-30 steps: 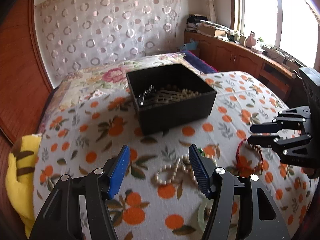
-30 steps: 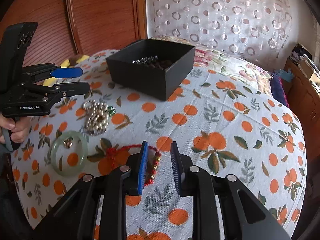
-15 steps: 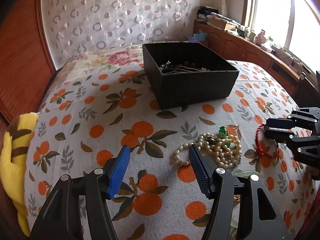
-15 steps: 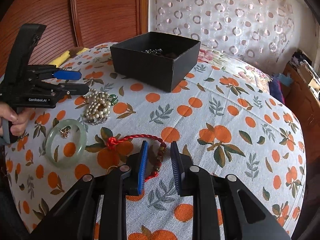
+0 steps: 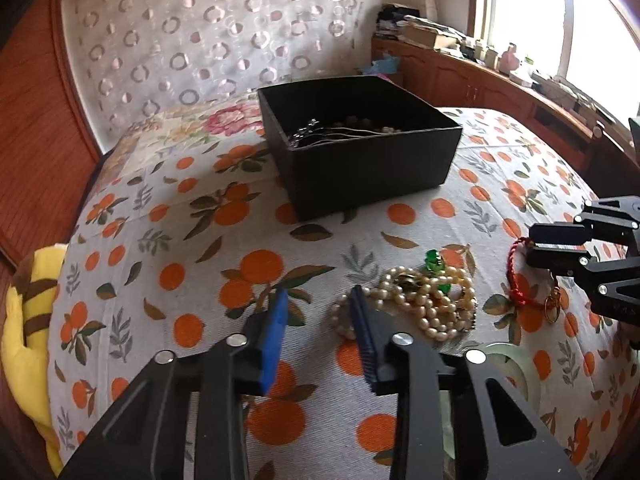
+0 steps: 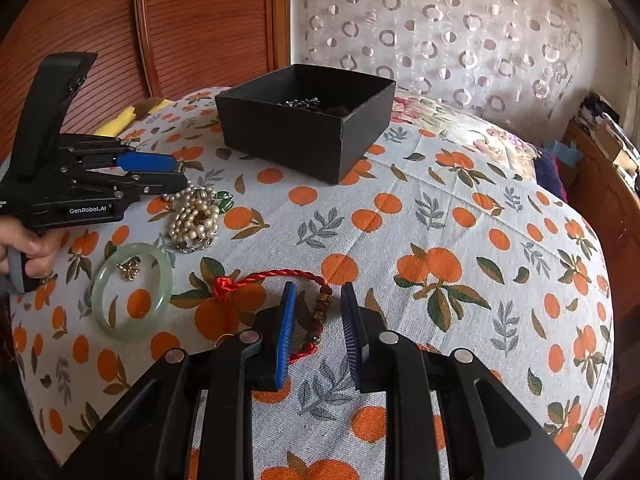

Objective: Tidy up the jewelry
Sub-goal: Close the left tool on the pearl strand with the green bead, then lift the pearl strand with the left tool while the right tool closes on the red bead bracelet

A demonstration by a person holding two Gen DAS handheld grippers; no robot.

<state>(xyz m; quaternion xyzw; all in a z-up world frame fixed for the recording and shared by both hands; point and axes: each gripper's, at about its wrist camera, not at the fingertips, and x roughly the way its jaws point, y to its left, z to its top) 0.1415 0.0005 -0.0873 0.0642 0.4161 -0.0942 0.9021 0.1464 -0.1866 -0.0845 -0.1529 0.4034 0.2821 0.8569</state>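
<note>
1. Red cord bracelet [image 6: 280, 280]: on the bed [image 6: 440, 216], beaded section between the right gripper [image 6: 318, 332] fingers, jaws parted, unclenched.
2. Pearl necklace [image 5: 420, 304]: heaped just beside the left gripper [image 5: 318, 328], jaws parted, empty.
3. Jade bangle [image 6: 134, 290]: near the pearls.
4. Black box [image 6: 308, 128]: farther back, holding chains.

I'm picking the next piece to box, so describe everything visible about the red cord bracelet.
The red cord bracelet is a twisted red cord loop with a knot at one side, a run of brownish beads opposite, and a small gold ring hanging from it. It lies flat on the orange-print bedspread, beside the pale green bangle. The right gripper is open, its fingers straddling the beaded stretch, not yet closed on it.
</note>
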